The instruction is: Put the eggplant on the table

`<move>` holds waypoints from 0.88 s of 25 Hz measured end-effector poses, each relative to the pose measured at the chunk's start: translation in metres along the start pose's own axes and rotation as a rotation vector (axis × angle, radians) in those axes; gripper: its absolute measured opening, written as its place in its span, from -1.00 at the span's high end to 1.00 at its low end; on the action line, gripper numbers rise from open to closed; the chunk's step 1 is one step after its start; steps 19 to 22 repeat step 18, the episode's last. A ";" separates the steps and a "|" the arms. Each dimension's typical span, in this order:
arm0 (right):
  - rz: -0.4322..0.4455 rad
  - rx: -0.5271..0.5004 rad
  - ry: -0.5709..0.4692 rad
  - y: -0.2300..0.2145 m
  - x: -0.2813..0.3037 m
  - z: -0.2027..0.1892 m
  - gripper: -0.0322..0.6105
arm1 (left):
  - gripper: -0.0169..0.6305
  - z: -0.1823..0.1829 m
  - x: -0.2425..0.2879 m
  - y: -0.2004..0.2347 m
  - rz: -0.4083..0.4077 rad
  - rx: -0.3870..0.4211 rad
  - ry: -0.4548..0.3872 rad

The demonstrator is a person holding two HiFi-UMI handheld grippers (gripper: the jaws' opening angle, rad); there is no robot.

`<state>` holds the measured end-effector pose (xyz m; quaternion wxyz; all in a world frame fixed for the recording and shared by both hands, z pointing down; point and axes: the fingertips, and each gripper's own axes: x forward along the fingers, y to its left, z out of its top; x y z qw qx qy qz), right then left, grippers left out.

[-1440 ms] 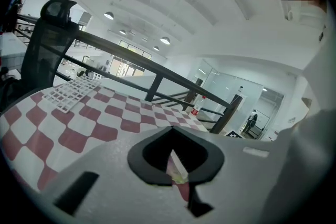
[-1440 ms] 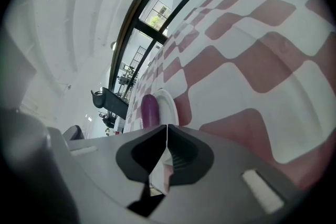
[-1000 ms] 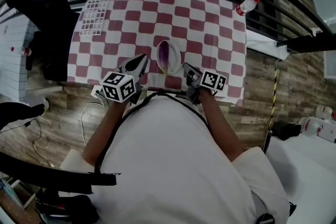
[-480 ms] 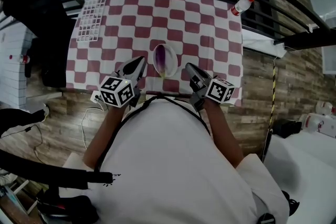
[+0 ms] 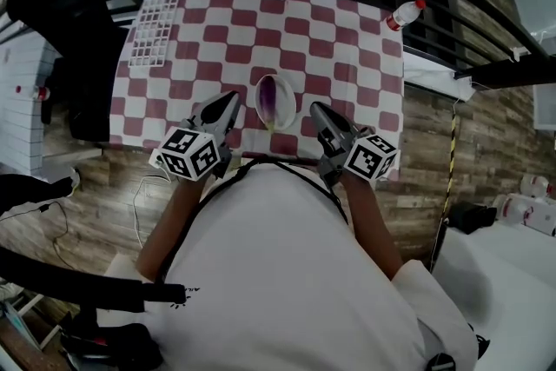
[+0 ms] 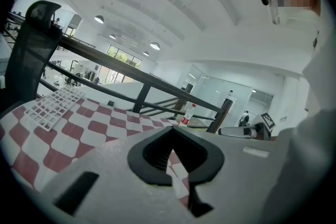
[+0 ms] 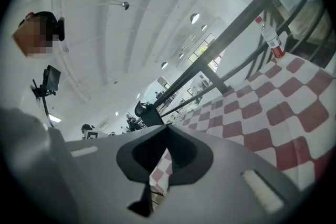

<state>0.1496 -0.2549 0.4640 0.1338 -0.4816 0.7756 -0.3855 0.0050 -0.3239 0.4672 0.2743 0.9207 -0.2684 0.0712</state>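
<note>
While both grippers hang over the table's near edge, the eggplant lies on the checked cloth between them, touching neither. It is a glossy purple oval with a pale rim; whether that rim is a dish or cut flesh I cannot tell. The cloth is a flat grid of dull red and white squares, and the floor beside it is grey-brown planks.

Seen from the head, the left gripper and right gripper are grey wedges, each backed by a marker cube. Only this view shows the eggplant.

Each gripper's own view shows the jaws. The left gripper has its matte grey jaws brought together at the tip, a spade-shaped hollow behind them and nothing gripped. The right gripper is closed the same way and is also empty.

These low views also show a white ceiling with round lamps. A white wire rack sits at the cloth's far left corner, its square mesh plain in the left gripper view. A clear bottle with a red cap stands beyond the far right corner, upright in the right gripper view.
</note>
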 end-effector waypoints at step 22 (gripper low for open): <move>0.017 -0.090 0.027 0.010 0.008 -0.003 0.88 | 0.95 0.000 -0.004 0.002 0.016 -0.003 -0.012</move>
